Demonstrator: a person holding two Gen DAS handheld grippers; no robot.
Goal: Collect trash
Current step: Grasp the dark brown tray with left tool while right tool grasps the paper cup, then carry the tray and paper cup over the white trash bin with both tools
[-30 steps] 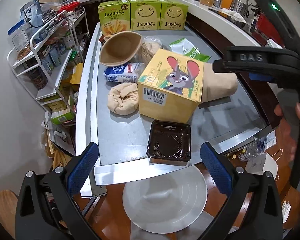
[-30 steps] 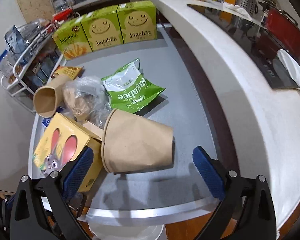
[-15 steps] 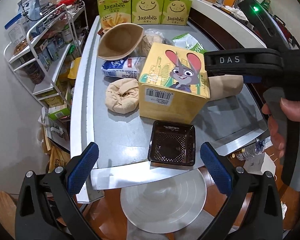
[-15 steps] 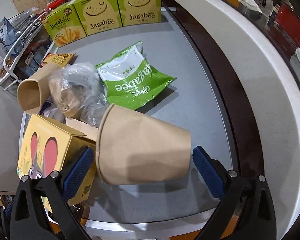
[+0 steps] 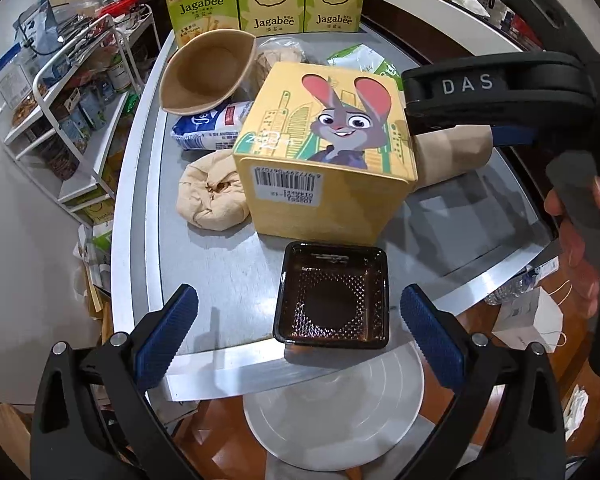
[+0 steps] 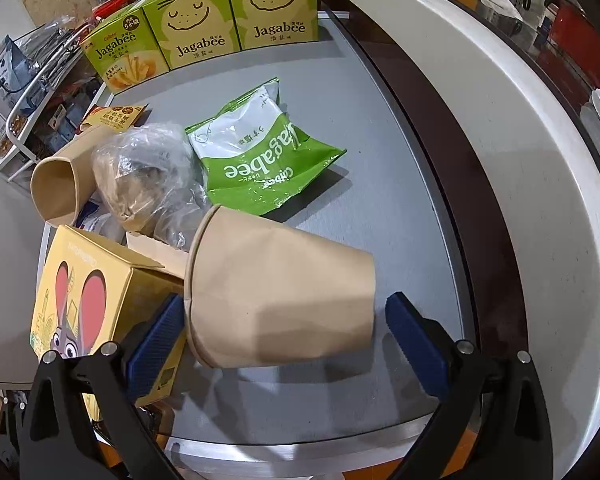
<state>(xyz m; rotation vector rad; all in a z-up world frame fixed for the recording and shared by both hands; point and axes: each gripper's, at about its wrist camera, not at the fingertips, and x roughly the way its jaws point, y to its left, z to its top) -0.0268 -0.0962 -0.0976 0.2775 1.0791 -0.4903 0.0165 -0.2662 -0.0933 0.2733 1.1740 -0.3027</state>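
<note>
Since a second ago the right gripper (image 6: pixel 280 344) has come forward and down, so its spread blue pads now straddle the paper cup (image 6: pixel 280 300) lying on its side near the counter's (image 6: pixel 400 168) front edge; neither pad looks pressed against it yet. The left gripper (image 5: pixel 300 332), also spread and holding nothing, has edged closer to the black plastic tray (image 5: pixel 334 300) at the front edge.

My guess is the cup is very light and thin-walled; it should crumple under a hard squeeze and may roll away. Pinching across the rolled rim, the stiffest part, seems the safest hold. Its rim rests against the yellow carton (image 5: pixel 328 152), which could shift if nudged.

Three green boxes (image 6: pixel 204 28) along the back edge read "Jagabee", as does the green snack bag (image 6: pixel 260 152) in the middle, seen upside down with "Calbee". The carton shows a cartoon rabbit and a barcode whose digits are too small to read. Seen from the left wrist, the right gripper's body bears "DAS". A second cup (image 5: pixel 208 72) lies toward the back left.
</note>
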